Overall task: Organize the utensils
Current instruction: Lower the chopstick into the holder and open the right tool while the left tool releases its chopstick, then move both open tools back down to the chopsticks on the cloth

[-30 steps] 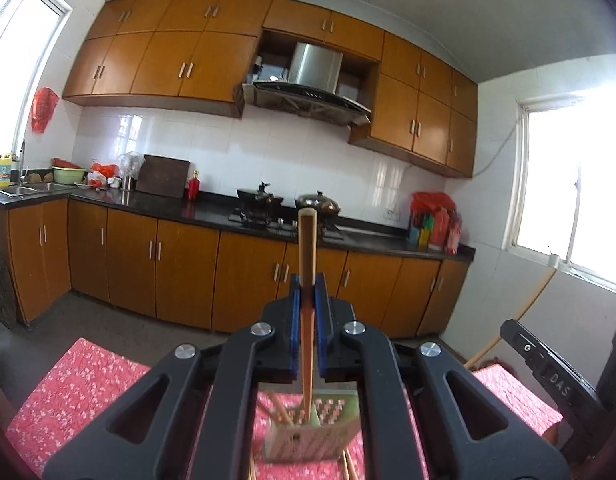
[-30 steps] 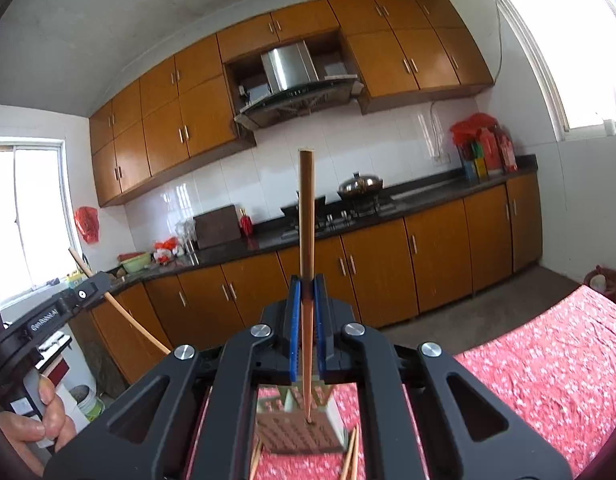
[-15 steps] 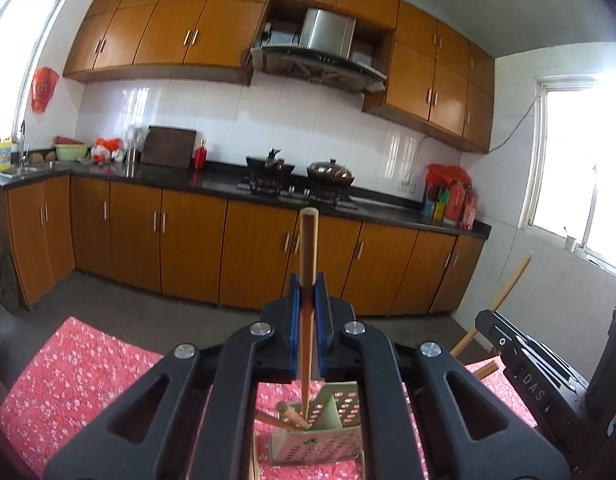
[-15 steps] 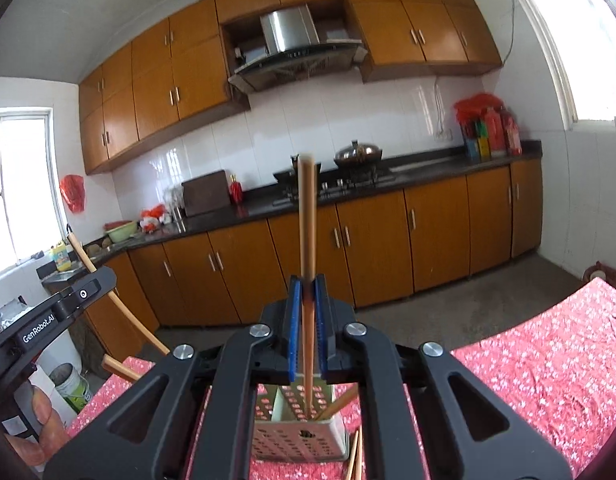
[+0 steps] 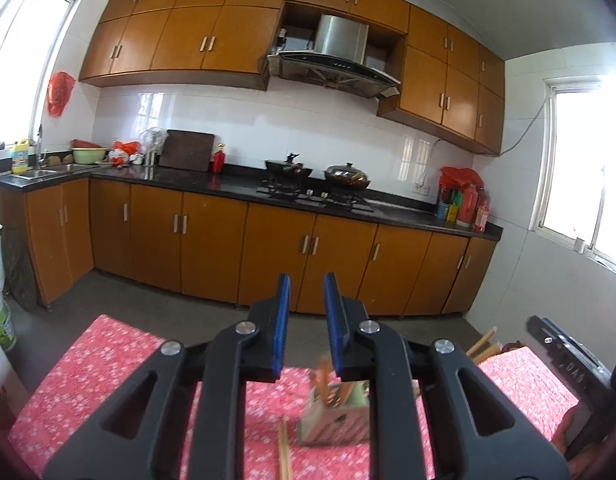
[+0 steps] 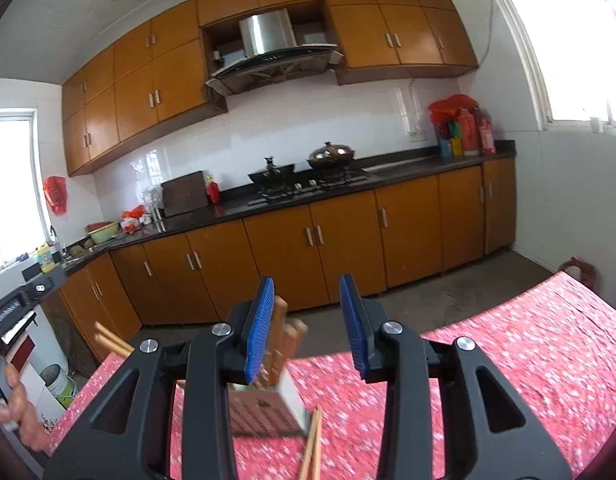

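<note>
Right wrist: both grippers point(image 6: 308, 322) point(image 5: 306, 322) parted, empty; chopsticks point(image 6: 285, 344) near upright in holder point(image 6: 263, 412).

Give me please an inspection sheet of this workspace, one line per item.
Surface: table with red floral cloth.
Job's things: holder stands on the cloth with chopsticks in it; loose chopsticks lie beside it.
Clutter: nothing seen on the cloth.
Grippers: left gripper open, holds nothing; right gripper open, holds nothing.
Cables: a wire on the wall by the window.
Surroundings: kitchen counter, a wok and a pot on the stove, wooden cabinets.
</note>
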{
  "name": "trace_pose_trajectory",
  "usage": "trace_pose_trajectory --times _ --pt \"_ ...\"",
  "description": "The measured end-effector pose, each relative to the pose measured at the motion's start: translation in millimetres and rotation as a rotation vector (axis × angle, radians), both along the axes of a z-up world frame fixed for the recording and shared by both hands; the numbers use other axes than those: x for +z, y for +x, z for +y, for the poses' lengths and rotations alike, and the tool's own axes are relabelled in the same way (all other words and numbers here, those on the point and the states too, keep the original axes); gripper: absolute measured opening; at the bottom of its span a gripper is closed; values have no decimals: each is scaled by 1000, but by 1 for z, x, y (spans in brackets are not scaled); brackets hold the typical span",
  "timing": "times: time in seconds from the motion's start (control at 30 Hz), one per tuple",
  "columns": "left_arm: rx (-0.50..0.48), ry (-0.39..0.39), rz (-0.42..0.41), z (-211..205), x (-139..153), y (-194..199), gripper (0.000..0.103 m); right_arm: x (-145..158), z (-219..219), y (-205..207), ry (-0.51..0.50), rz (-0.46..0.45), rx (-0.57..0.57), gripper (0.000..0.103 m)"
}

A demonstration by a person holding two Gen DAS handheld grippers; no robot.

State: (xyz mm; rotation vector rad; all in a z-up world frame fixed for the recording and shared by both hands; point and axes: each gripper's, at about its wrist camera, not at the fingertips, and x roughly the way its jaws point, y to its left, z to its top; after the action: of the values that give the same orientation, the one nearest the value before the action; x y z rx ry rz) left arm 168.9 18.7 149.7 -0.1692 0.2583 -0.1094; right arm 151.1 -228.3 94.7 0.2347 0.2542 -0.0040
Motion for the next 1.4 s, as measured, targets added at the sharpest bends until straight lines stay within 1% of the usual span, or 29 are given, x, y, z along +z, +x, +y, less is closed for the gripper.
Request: trace_pose_trajectory --times 0.07,0.1,0.17,0.2,0.27,0.33,0.37,0.47,0.53,0.57,0.67,0.73,0.83,0.9,1.03,1.13,1.23,1.33,1.4 --pt "19 6 19 12 -9 -13 21 -12 -9 -7 5 42 -18 37" --pt "26 9 26 15 -13 -17 22 -21 -13 -9 7 76 -23 37" --pt "46 29 66 24 -29 -24 24 -42 -20 -7 6 153 -26 37" --pt "51 49 100 28 -42 -25 24 -55 -22 -5 7 200 -21 37" --pt "56 84 172 31 -68 -22 24 -88 -23 1 15 311 9 37" --pt "55 95 233 34 -91 -20 24 -114 -20 5 33 392 44 36" --pt "49 97 274 36 -106 -18 24 -132 -15 6 51 439 70 35" --pt "30 91 368 37 -145 -18 24 -164 0 7 77 522 136 33" --pt "6 87 424 36 -166 -19 24 -179 11 8 66 561 173 31" --pt "-1 87 443 34 -172 -19 24 -187 20 9 48 583 191 29" --pt "-33 80 492 30 -191 -21 24 -199 35 13 16 621 214 29" --pt "-51 77 507 28 -199 -23 24 -206 40 19 -22 642 211 27" --pt "-103 79 527 21 -208 -24 24 -208 43 20 -84 635 185 8" --pt "-141 82 537 13 -210 -24 24 -209 37 22 -113 639 124 8" --pt "-211 100 564 -3 -219 -28 23 -209 6 26 -69 653 -13 8" --pt "-233 133 597 -11 -229 -30 21 -209 -4 25 -46 656 -26 8" --pt "-231 152 628 -14 -238 -28 19 -209 -5 23 -56 656 -25 8" --pt "-234 154 654 -13 -244 -28 19 -208 -6 17 -61 653 -26 8" --pt "-239 157 652 -14 -244 -28 19 -207 -5 16 -72 652 -26 8"
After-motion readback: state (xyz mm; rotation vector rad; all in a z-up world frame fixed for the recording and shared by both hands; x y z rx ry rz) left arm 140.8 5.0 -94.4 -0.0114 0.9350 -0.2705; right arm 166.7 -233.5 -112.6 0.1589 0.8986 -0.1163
